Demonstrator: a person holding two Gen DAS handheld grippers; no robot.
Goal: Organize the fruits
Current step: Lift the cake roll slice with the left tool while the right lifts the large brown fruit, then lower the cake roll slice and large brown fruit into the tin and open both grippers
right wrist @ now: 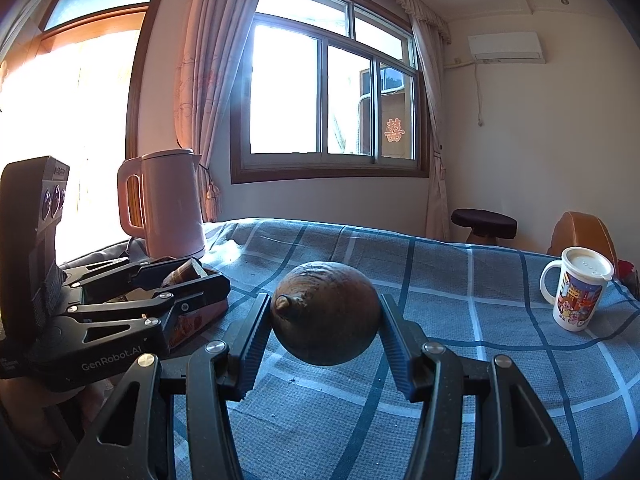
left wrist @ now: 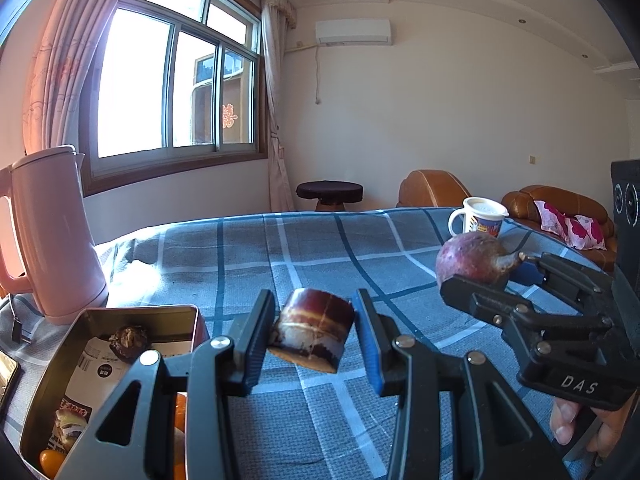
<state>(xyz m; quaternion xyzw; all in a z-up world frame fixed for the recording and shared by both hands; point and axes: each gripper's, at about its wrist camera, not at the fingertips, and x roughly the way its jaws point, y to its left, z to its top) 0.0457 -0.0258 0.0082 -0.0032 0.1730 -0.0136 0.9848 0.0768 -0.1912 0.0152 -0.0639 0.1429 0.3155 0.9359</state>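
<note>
My left gripper is shut on a short dark red sugarcane piece, held above the blue checked cloth just right of an open metal tin. The tin holds a dark wrinkled fruit, orange fruits and printed packets. My right gripper is shut on a round purple-brown fruit with a stem nub, held above the cloth. That fruit and the right gripper also show at the right of the left wrist view. The left gripper appears at the left of the right wrist view.
A pink electric kettle stands behind the tin at the table's left. A white printed mug with a lid stands at the far right. The blue checked cloth covers the table. Beyond it are a stool and brown sofa.
</note>
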